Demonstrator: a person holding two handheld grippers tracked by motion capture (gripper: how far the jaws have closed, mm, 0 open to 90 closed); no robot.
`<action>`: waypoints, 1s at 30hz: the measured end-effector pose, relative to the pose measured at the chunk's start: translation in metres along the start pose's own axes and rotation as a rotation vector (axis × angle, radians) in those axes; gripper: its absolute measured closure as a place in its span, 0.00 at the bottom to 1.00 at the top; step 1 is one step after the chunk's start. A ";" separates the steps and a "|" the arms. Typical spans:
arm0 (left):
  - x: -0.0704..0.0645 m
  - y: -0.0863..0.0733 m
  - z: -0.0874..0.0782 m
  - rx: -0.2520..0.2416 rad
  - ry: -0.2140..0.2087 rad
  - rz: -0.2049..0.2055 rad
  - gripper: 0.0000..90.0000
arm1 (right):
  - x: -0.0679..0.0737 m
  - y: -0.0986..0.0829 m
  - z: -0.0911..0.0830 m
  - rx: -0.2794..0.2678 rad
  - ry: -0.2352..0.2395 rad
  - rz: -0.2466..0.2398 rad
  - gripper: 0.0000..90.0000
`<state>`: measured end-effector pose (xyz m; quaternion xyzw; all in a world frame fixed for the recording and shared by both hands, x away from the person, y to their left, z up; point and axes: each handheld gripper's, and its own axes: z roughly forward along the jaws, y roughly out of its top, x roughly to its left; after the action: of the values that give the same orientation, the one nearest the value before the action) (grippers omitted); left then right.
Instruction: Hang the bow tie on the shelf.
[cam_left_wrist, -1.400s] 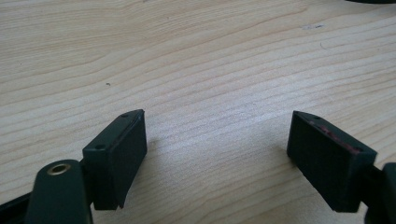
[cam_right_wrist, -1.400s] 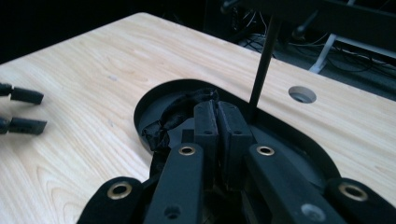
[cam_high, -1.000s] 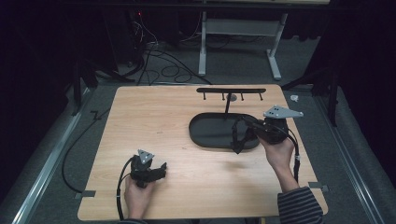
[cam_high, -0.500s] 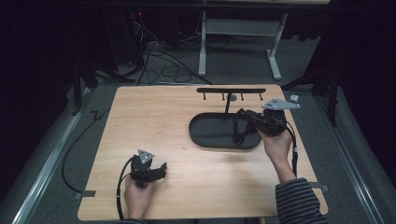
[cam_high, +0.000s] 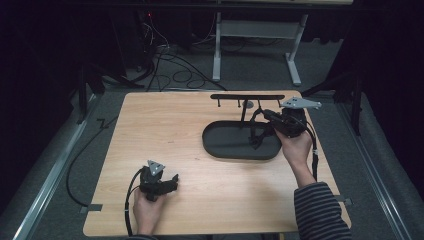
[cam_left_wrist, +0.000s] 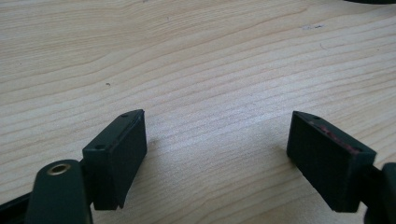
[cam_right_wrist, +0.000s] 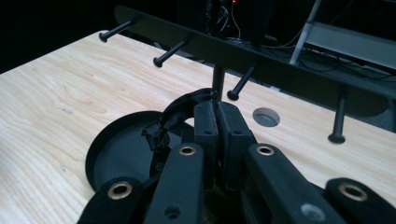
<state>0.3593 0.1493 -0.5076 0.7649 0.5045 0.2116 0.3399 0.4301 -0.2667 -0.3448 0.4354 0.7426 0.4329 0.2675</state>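
My right gripper (cam_high: 263, 116) is shut on a black fabric loop (cam_high: 256, 137), which hangs from the jaws over the black oval tray (cam_high: 225, 145). In the right gripper view the closed jaws of the right gripper (cam_right_wrist: 216, 116) pinch the crumpled loop (cam_right_wrist: 163, 127) just below the rack's bar (cam_right_wrist: 261, 58), close to the middle peg (cam_right_wrist: 240, 85) and the post (cam_right_wrist: 218, 77). The rack's bar (cam_high: 247, 96) stands over the tray's far edge. At the near left, my left gripper (cam_high: 170, 184) rests on the wooden table (cam_high: 165, 130). It is the left gripper (cam_left_wrist: 217, 140) with jaws wide apart, nothing between them.
Several pegs stick out from the rack's bar, among them an end peg (cam_right_wrist: 116, 30) and a hanging peg (cam_right_wrist: 338, 123). A round hole (cam_right_wrist: 266, 116) sits in the tabletop behind the post. Cables (cam_high: 165, 60) and a desk frame (cam_high: 255, 35) lie on the floor beyond the table.
My right gripper has risen and moved away from me toward the rack, carrying the black loop up off the tray. The left gripper has stayed in place.
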 end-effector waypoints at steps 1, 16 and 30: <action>0.000 0.000 0.000 0.000 0.000 0.000 0.23 | 0.000 0.002 0.001 -0.003 -0.002 -0.005 0.98; 0.000 0.001 0.001 0.000 0.001 0.000 0.23 | -0.013 0.012 0.011 0.004 -0.045 0.027 0.98; 0.000 0.001 0.001 0.001 0.000 0.001 0.23 | -0.019 0.021 0.027 0.020 -0.064 0.060 0.98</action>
<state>0.3605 0.1490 -0.5075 0.7652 0.5044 0.2115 0.3397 0.4680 -0.2671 -0.3391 0.4737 0.7246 0.4190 0.2739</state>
